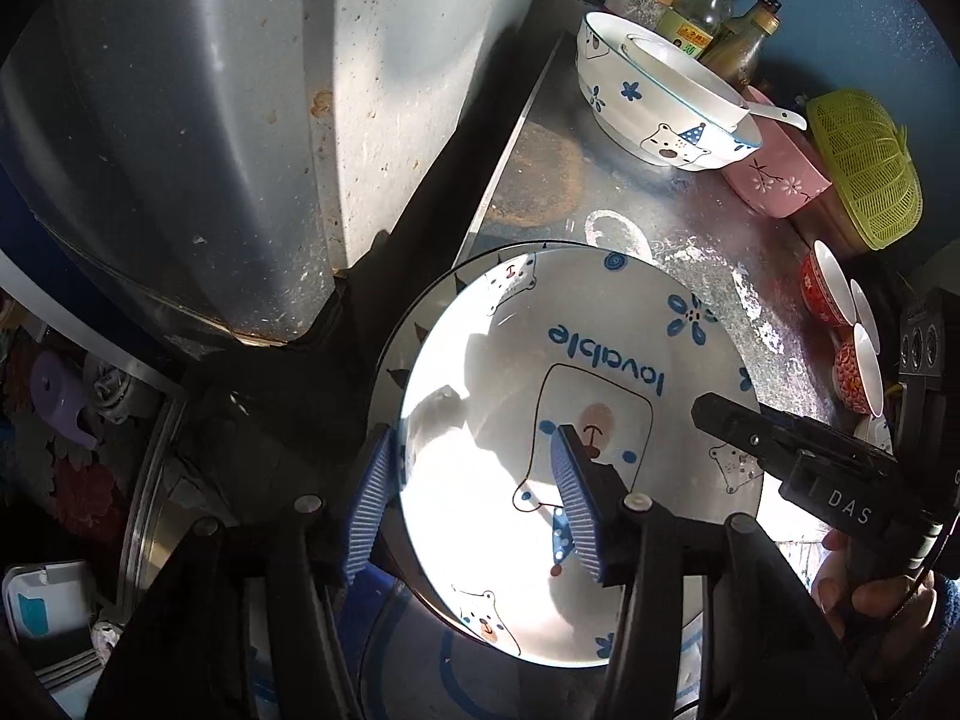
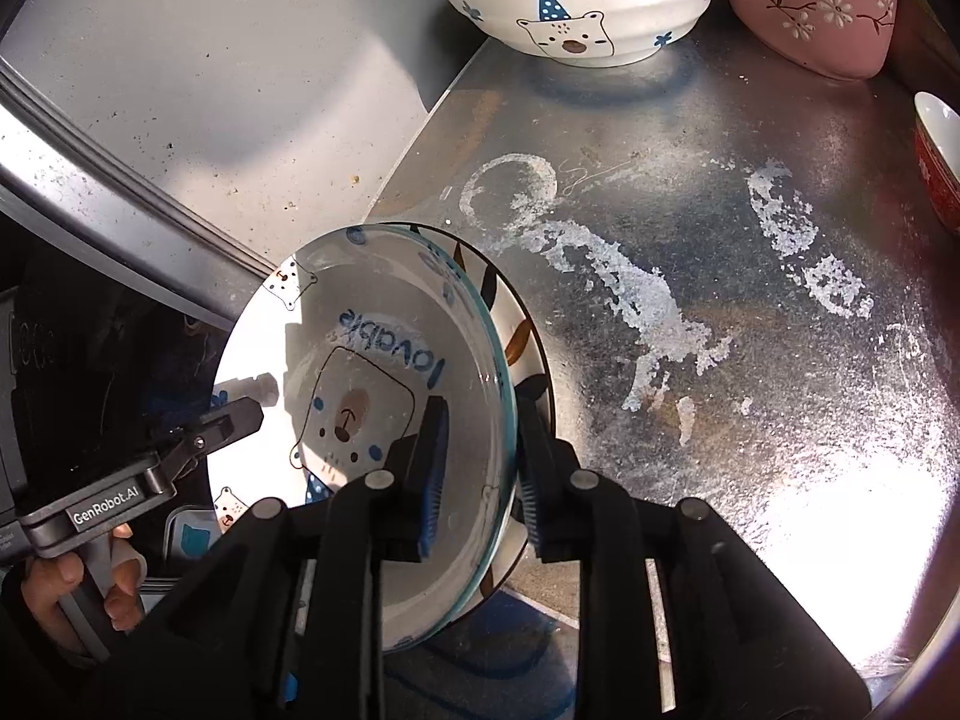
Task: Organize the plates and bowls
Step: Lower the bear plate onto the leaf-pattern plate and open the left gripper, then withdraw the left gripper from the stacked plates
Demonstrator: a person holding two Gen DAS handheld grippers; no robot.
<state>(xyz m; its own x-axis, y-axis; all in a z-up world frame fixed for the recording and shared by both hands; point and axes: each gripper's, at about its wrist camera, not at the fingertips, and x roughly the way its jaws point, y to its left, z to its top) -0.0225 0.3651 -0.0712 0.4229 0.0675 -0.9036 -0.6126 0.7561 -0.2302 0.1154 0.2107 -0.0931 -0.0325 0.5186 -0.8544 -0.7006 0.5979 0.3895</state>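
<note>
The left tool (image 1: 474,498) pinched the near-left rim of a white ceramic plate printed with a cartoon bear and the blue word "lovable" (image 1: 576,420), one blue ribbed pad under the rim and one on the plate's face. The right tool (image 2: 480,474) gripped the opposite rim of the same plate (image 2: 360,384), its pads closed on that rim together with a second plate with a dark rim and brown leaf marks (image 2: 522,342) lying directly beneath. Both plates were at the front-left edge of the scuffed metal counter (image 2: 720,240), overhanging it.

In the left wrist view the right tool's black body read "DAS" (image 1: 849,507); in the right wrist view the left tool's grey body read "GenRobot.AI" (image 2: 105,513).

At the counter's back stood a white bowl with blue flowers and a party-hat bear (image 1: 654,102) holding a smaller white bowl (image 1: 660,51). Just beside it sat a pink bowl with white blossoms (image 1: 780,180) with a white spoon (image 1: 774,114). Behind were glass condiment bottles (image 1: 708,6), their labels unreadable, and a yellow-green plastic strainer (image 1: 864,174). Red patterned small bowls (image 1: 828,294) lay on their sides at the right edge.
</note>
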